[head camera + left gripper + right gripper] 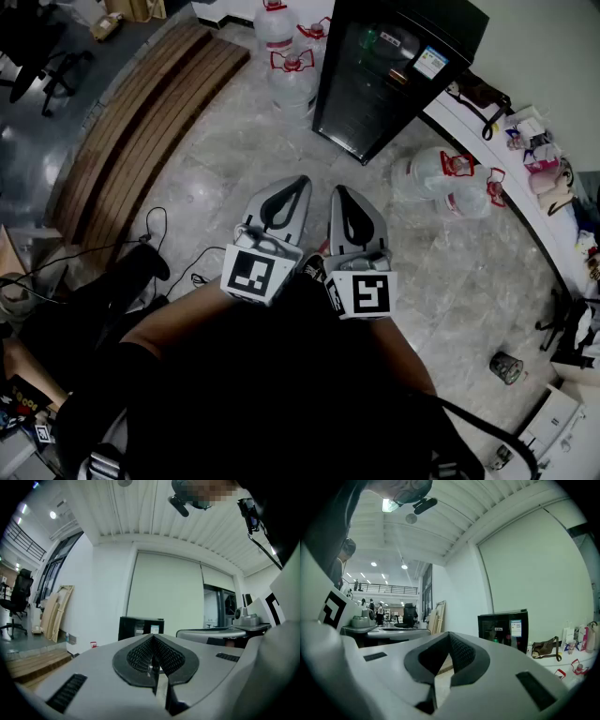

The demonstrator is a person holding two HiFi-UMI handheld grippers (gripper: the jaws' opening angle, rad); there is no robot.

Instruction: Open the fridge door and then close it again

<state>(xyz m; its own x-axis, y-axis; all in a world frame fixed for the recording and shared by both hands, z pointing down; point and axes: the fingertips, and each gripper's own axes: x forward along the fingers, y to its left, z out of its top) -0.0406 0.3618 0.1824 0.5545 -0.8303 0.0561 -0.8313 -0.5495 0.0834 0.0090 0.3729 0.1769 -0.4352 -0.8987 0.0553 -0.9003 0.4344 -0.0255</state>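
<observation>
Fridge [389, 80] door shut, well ahead | open floor [281, 150] between | left gripper [298, 184], right gripper [339, 193]: fingers together, empty

Ahead of us the black glass-door fridge [389, 70] stands at the grey marble floor's [234, 178] far edge, clear plastic water jugs [292, 80] just left, brown wooden planks [141, 122] along the floor's left edge, the white curved counter [497, 178] along its right.

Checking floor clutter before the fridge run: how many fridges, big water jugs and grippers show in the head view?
fridge: 1
water jugs: 5
grippers: 2
Total: 8
</observation>
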